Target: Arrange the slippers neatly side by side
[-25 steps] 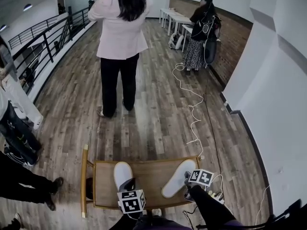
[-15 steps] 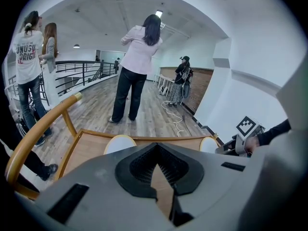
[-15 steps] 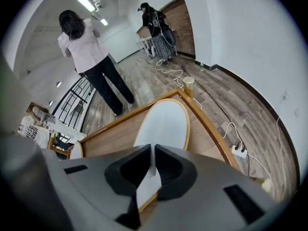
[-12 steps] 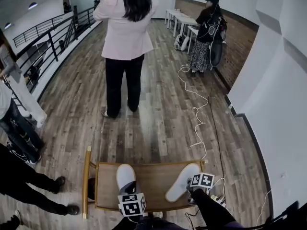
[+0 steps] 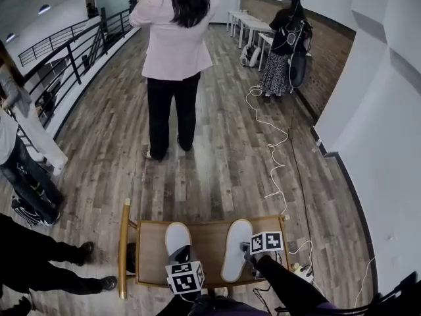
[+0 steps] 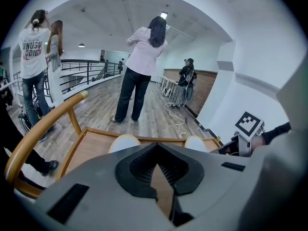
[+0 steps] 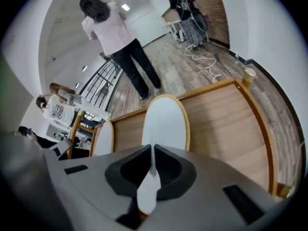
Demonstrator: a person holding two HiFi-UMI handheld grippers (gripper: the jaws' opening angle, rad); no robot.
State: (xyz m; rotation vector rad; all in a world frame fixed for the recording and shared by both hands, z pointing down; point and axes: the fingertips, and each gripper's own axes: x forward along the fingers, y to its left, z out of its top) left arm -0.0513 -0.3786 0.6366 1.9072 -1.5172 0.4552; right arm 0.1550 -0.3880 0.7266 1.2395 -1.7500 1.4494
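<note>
Far left, bystanders' legs (image 5: 29, 183) stand on the plank floor (image 5: 217, 157). A curved wooden rail (image 5: 123, 249) edges the wooden surface (image 5: 207, 239). The left hand-held gripper (image 5: 182, 254), jaws together, sits at the heel of the left slipper (image 5: 177, 234). Bare wood separates it from the right slipper (image 5: 235, 249). The jaws of the right hand-held gripper (image 5: 246, 252) have just been closing and pinch that slipper's heel edge. Beyond stands a person in pink (image 5: 174, 45), and a white cable (image 5: 273, 153) trails across the floor at right.

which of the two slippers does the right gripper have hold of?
The right-hand slipper on the wooden seat: the jaws of the right gripper have just been closing and pinch its heel edge. The left-hand slipper lies apart, untouched by that gripper.
</note>
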